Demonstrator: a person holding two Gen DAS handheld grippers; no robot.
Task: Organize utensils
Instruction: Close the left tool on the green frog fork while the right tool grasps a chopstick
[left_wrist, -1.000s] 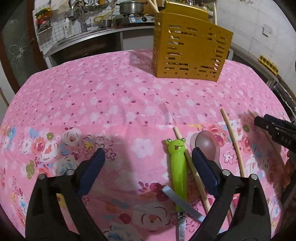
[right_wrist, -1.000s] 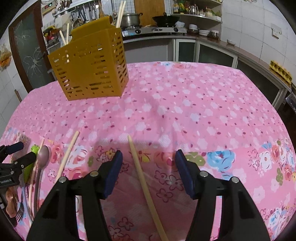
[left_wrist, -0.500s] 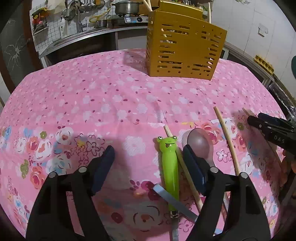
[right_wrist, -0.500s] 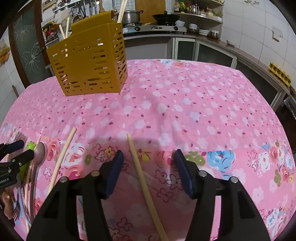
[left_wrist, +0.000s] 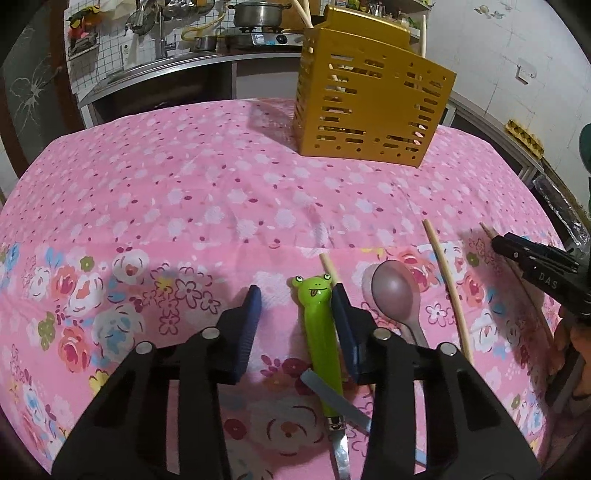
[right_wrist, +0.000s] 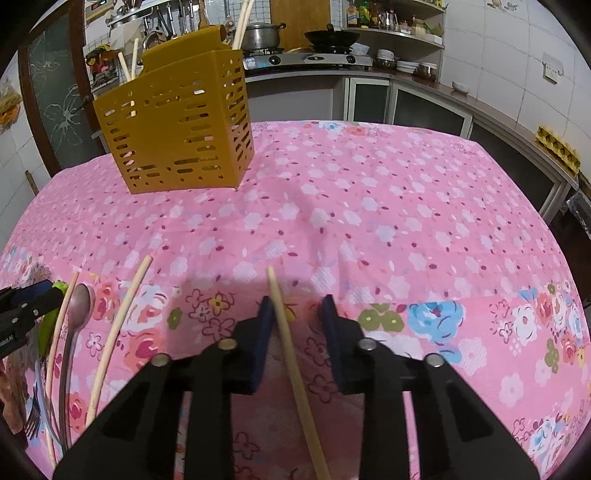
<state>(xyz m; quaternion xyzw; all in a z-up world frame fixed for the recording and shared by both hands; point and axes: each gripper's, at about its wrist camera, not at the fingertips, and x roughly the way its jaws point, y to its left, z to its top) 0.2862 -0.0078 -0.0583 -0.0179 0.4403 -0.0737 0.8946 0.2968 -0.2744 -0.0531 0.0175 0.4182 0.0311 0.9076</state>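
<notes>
My left gripper (left_wrist: 295, 295) hangs low over the pink flowered cloth, its jaws closing around a green frog-handled utensil (left_wrist: 319, 325). The right pad touches the handle; the left pad stands well clear of it. My right gripper (right_wrist: 295, 305) is closing around a pale wooden chopstick (right_wrist: 288, 339), which lies close to the left pad with a gap to the right pad. A yellow slotted utensil holder (left_wrist: 373, 110) (right_wrist: 177, 129) stands upright at the far side with chopsticks poking out. Each gripper shows in the other's view: right gripper (left_wrist: 498, 242), left gripper (right_wrist: 26, 306).
A metal spoon (left_wrist: 395, 295) (right_wrist: 79, 302), two more chopsticks (left_wrist: 448, 288) (left_wrist: 328, 266) and a flat metal strip (left_wrist: 332, 391) lie around the frog utensil. A fork (right_wrist: 33, 421) lies at the near left. Kitchen counters and a stove stand behind the table.
Both pairs of jaws have narrowed: the left around the frog handle, the right around the chopstick. Neither hand has shifted, and the utensils lie where they were.
</notes>
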